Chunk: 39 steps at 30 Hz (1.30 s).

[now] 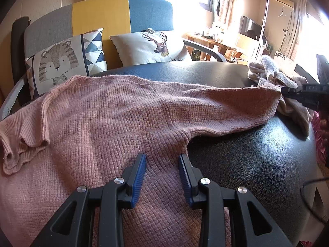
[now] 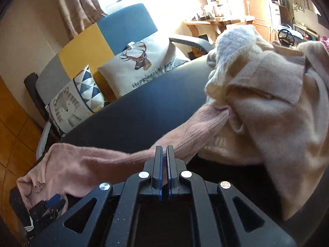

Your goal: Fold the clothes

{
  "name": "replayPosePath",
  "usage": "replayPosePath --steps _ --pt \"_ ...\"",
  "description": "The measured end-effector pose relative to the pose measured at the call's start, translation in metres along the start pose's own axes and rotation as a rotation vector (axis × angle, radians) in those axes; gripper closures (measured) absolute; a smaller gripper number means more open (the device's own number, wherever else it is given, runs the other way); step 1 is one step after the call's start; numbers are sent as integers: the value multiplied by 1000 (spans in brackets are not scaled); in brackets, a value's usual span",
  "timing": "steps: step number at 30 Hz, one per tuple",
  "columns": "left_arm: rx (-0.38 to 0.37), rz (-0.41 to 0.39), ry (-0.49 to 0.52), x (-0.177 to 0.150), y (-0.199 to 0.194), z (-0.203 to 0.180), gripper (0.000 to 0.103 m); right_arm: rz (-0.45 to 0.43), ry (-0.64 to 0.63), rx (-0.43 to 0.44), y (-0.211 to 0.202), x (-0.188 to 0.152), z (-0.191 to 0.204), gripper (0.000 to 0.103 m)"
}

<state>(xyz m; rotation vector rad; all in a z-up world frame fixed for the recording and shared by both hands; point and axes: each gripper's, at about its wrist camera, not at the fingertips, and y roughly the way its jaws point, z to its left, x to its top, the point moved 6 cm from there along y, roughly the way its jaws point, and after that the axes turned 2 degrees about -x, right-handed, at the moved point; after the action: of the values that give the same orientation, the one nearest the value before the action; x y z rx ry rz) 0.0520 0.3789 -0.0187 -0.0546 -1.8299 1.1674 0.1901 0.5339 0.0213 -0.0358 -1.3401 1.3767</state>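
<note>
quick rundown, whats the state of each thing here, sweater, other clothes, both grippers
pink sweater: spread flat on the black table, one sleeve pulled out to the side
beige clothes: crumpled heap, unfolded
left hand-held gripper: partly open, fingers either side of a sweater fold
right hand-held gripper: shut on the sleeve

A pink knit sweater (image 1: pixel 115 111) lies spread on the black padded surface (image 1: pixel 257 154), its ribbed collar (image 1: pixel 24 144) bunched at the left edge. One sleeve (image 1: pixel 226 105) stretches out to the right, lifted off the surface at its far end, with the ribbed cuff (image 2: pixel 201 127) touching a heap of beige and cream clothes (image 2: pixel 267 94). That heap sits crumpled at the right end of the surface, one piece drooping over the edge.
</note>
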Motion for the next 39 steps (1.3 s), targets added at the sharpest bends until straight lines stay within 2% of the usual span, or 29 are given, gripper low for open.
replayPosePath --steps 3,5,8,10,12,17,19,22,24,29,32,35,38,39 --pt "0 0 0 0 0 1 70 44 40 13 9 -26 4 90" --pt "-1 -1 -1 0 0 0 70 69 119 5 19 -36 -6 80" --pt "-1 -1 0 0 0 2 70 104 275 72 35 -46 -22 67" --pt "1 -1 1 0 0 2 70 76 300 126 38 -41 -20 53" --pt "4 -1 3 0 0 2 70 63 308 167 44 -35 -15 45" --pt "2 -2 1 0 1 2 70 56 366 203 59 -23 -10 48" --pt "1 -3 0 0 1 2 70 63 394 219 63 -19 -9 75" --pt "-3 -4 -3 0 1 2 70 43 395 221 59 -11 -6 94" --pt "-5 -4 -5 -1 1 2 70 -1 320 188 47 -1 3 95" --pt "-6 -4 -5 0 2 2 70 -145 63 31 -5 25 37 96" --pt "-7 -4 -7 0 2 3 70 -154 -76 -77 -14 26 55 96" --pt "-8 -4 -8 -1 2 3 70 -66 -127 -166 6 11 45 96" --pt "-10 -4 -9 -1 2 3 70 88 -109 -223 36 -16 19 90" --pt "-12 -4 -11 -1 2 3 70 145 -87 -219 42 -26 9 89"
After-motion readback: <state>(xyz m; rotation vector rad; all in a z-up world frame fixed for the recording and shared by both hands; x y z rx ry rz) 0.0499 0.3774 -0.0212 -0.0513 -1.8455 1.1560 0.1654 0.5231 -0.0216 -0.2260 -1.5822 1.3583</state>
